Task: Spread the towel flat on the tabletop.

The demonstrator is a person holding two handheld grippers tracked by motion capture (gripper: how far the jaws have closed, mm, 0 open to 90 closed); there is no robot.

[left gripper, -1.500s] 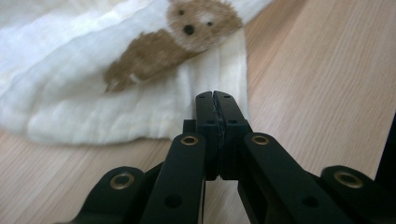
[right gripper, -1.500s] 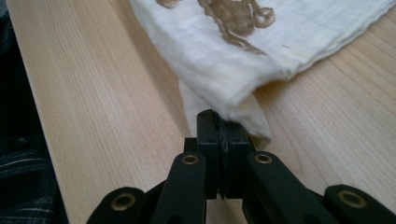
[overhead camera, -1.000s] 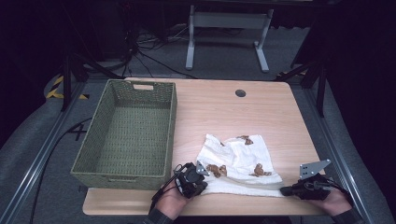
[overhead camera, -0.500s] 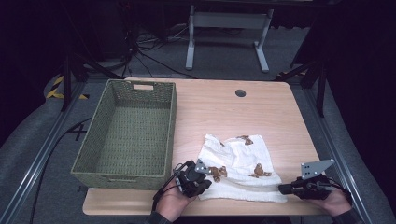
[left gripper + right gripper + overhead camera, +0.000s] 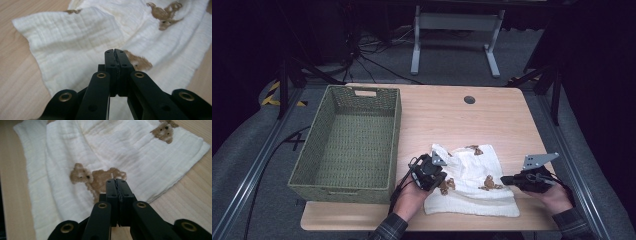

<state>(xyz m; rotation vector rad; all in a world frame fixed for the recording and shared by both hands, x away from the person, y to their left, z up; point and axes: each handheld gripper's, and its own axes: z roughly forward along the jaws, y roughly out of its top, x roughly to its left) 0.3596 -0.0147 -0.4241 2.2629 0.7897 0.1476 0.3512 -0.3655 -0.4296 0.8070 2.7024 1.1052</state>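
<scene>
I have both jaws closed with no cloth between them: the left hand-held gripper sits over the cloth's left edge, the right hand-held gripper at its right edge. The cloth lies rumpled and partly folded on the bench, just beside the basket, which is empty. I judge the work barely begun: gripping and putting away remain.
</scene>
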